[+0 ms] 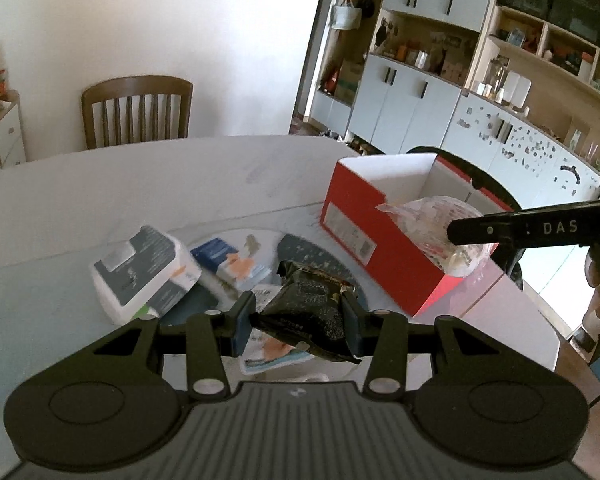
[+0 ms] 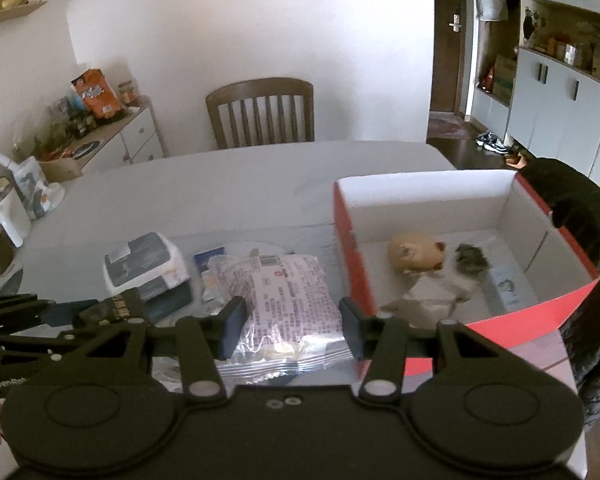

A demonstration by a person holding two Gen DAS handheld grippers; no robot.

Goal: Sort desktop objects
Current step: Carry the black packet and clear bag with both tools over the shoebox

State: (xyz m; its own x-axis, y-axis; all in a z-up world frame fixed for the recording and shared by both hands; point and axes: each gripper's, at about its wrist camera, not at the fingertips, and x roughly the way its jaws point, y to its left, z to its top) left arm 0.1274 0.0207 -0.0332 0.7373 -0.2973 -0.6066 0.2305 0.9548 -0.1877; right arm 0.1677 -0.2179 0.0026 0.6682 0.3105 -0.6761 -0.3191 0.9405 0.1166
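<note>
Two grippers, left gripper squeezing a crinkly black snack packet, right gripper squeezing a clear plastic printed packet, beside an open red cardboard box

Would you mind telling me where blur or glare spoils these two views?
Left wrist view: the white tissue pack and small packets beside it smear; the black snack packet stays sharp. Right wrist view: items inside the red box blur; the clear packet shows glare.
</note>
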